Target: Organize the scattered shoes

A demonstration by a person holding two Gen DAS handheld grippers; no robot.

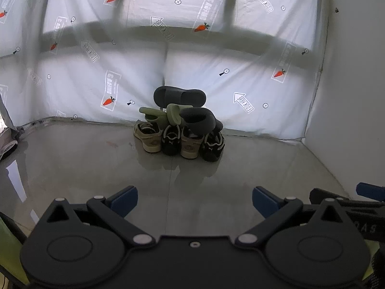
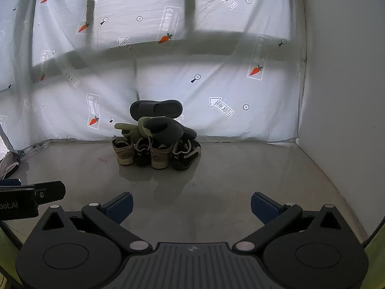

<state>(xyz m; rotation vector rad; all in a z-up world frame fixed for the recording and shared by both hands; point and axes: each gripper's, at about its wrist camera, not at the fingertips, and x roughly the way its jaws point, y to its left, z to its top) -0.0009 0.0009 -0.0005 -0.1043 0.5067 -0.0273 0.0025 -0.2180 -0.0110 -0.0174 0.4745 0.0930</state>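
Both grippers are hanging with jaws apart, holding nothing.
Ahead, far across the floor (image 1: 96,168), the shoe pile (image 1: 179,130) is sitting against the sheet; left gripper (image 1: 195,201) and right gripper (image 2: 192,206) are facing it about equally.

Both wrist views low, facing shoe pile (image 1: 179,125)

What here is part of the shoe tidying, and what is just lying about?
Part of the job:
beige sneakers
black sneakers
green slippers
dark grey slides
left gripper, open
right gripper, open

Just there:
printed white sheet
crumpled cloth at the floor's left edge
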